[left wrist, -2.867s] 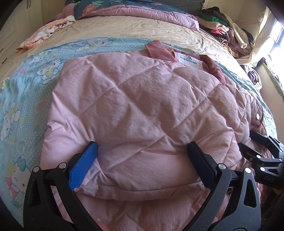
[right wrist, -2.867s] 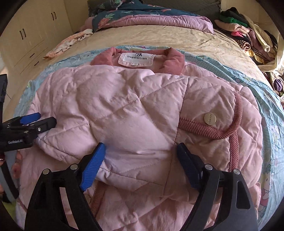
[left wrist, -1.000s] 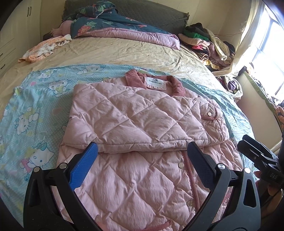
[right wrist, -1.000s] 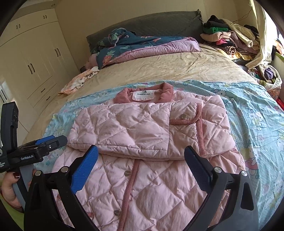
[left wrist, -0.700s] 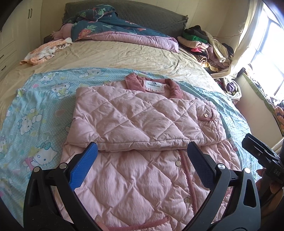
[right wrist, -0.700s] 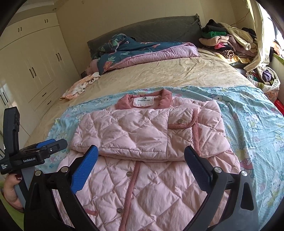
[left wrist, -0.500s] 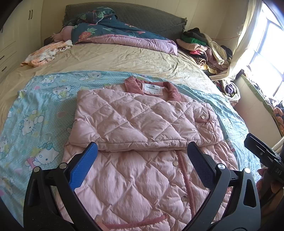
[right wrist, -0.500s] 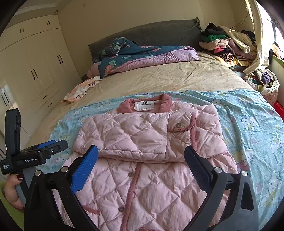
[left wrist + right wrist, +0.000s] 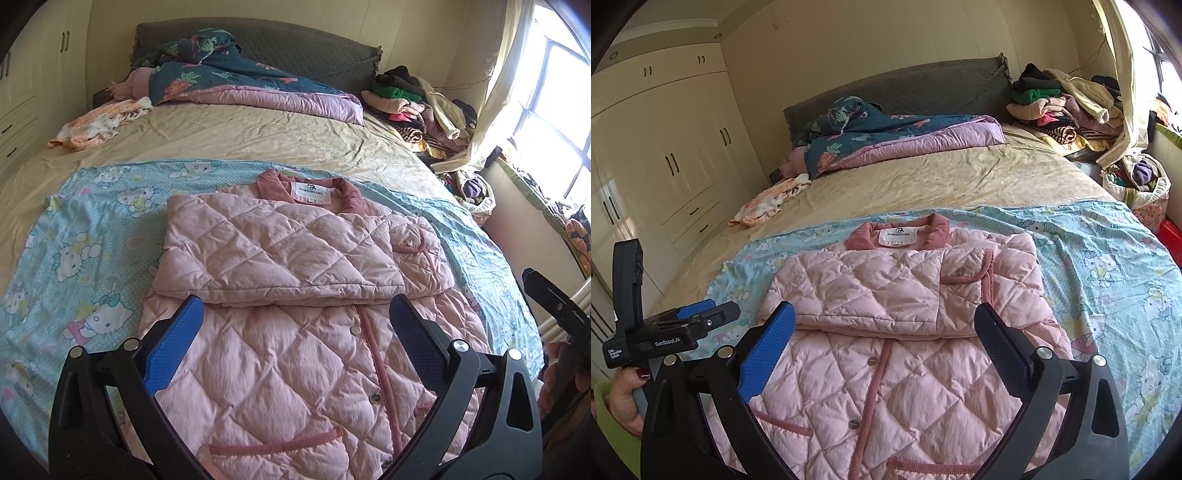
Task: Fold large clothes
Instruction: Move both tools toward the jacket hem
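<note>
On bed, pink jacket (image 9: 905, 332) lies on cartoon sheet (image 9: 1108, 258), sleeves folded across chest, probably to narrow it. Our left gripper (image 9: 295, 339) and right gripper (image 9: 884, 338) hover above hem, jaws apart, empty.

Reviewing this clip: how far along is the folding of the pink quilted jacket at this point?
Partly done. The pink quilted jacket lies on the cartoon-print sheet with its sleeves folded flat across the chest, just below the collar label. Nothing is in hand: the left tool and the right tool are both open above the jacket. Left to do: the lower half, buttons showing, is not yet folded up.
</note>
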`<state>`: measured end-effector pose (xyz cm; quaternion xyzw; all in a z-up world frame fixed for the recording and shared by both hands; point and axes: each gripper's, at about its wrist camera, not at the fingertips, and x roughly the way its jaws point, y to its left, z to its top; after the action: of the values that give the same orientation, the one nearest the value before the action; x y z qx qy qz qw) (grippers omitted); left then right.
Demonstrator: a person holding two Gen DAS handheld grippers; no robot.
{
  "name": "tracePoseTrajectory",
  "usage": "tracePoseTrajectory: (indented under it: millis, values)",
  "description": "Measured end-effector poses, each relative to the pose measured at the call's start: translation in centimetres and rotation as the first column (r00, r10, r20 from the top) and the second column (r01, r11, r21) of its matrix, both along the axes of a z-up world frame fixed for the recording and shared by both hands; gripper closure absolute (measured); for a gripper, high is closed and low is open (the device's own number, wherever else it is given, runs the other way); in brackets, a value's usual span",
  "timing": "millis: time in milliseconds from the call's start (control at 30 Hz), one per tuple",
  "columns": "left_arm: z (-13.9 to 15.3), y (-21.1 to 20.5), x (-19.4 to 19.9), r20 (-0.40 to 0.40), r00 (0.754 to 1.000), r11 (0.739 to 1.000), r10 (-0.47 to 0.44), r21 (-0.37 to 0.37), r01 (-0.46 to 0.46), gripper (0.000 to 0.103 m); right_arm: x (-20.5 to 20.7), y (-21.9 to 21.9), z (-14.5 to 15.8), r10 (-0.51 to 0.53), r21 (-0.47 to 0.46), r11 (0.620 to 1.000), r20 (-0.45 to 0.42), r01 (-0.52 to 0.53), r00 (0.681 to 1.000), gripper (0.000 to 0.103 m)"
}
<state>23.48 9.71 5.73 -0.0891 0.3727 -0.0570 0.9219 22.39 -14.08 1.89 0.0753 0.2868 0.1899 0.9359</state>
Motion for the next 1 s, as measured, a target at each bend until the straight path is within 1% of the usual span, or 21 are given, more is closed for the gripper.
tracePoseTrajectory:
  millis: [367,767,1000]
  values:
    - [0.2,-0.3,-2.8,0.027,1.000,1.000,0.002,0.020,-0.002,0.009,-3.1,-1.4,1.0,-0.003,0.019,1.000,0.043,0.002,0.999,0.006]
    - [-0.7,-0.8,-5.7,0.037,0.999,0.999,-0.008,0.045,0.006,0.009,-7.5,-1.8,1.6,0.048,0.029,0.998,0.084,-0.050,0.995,0.006]
    - [-1.7,-0.7,-7.5,0.048,0.999,0.997,0.009,0.076,-0.012,0.009,-9.4,-2.5,0.8,0.000,-0.008,1.000,0.104,0.001,0.995,0.004]
